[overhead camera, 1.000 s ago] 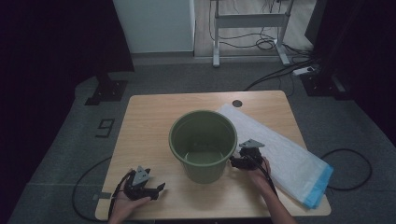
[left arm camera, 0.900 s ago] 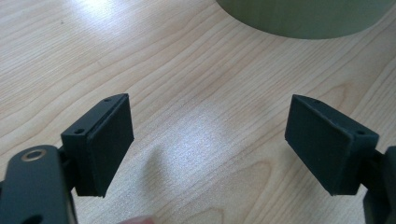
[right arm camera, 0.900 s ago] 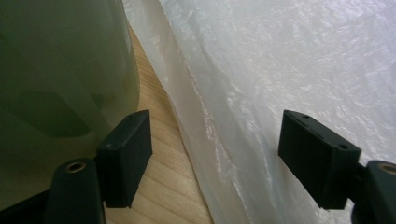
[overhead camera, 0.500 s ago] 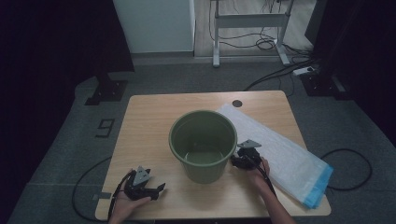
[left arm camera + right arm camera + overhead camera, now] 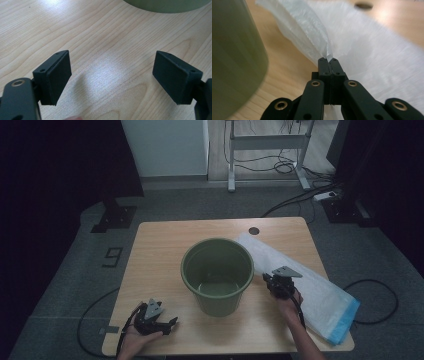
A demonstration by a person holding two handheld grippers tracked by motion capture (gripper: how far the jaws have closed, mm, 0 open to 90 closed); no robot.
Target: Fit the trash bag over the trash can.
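Note:
A green bucket point(image 5: 217, 275) stands upright in the middle of the wooden table point(image 5: 160, 250). To its right lies a flat translucent plastic bag point(image 5: 320, 295) with a blue end. My right gripper point(image 5: 268, 281) sits at the bag's near-left edge beside the bucket. Its jaws have just been closing, and in the right gripper view the right gripper point(image 5: 328, 61) is shut on a pinched fold of the bag point(image 5: 367, 50), which lifts off the wood next to the bucket point(image 5: 234, 62). My left gripper point(image 5: 170, 324) rests at the front left, and in its own view the left gripper point(image 5: 111, 77) is open over bare wood.
A round cable hole point(image 5: 254, 230) sits near the table's far edge. The bag's blue end overhangs the front right corner. Cables trail on the floor around the table. A bucket wall point(image 5: 167, 5) edges the top of the left gripper view.
My right gripper has shut on the bag's edge and shifted slightly away from the bucket, lifting a fold. The left gripper has stayed where it was.

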